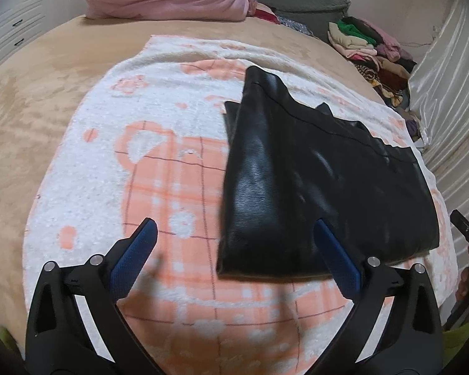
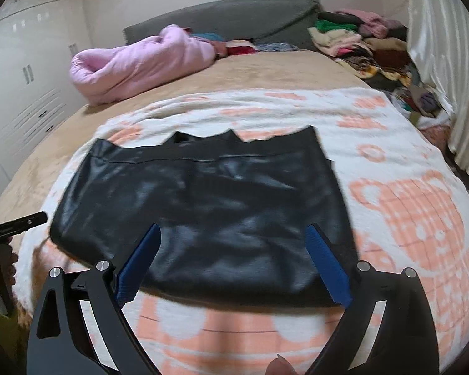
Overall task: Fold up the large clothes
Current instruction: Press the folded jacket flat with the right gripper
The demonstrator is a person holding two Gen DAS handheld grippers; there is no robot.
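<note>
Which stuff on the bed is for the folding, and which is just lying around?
For the folding:
- black leather garment, folded
- left gripper, open
- right gripper, open

Just lying around:
- pink quilt
- clothes pile by the curtain
- peach-and-white blanket, under the garment

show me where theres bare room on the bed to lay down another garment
Free: the patterned blanket left of the black garment, and the tan bedcover between blanket and pink quilt. Crowded: the clothes pile by the curtain.
</note>
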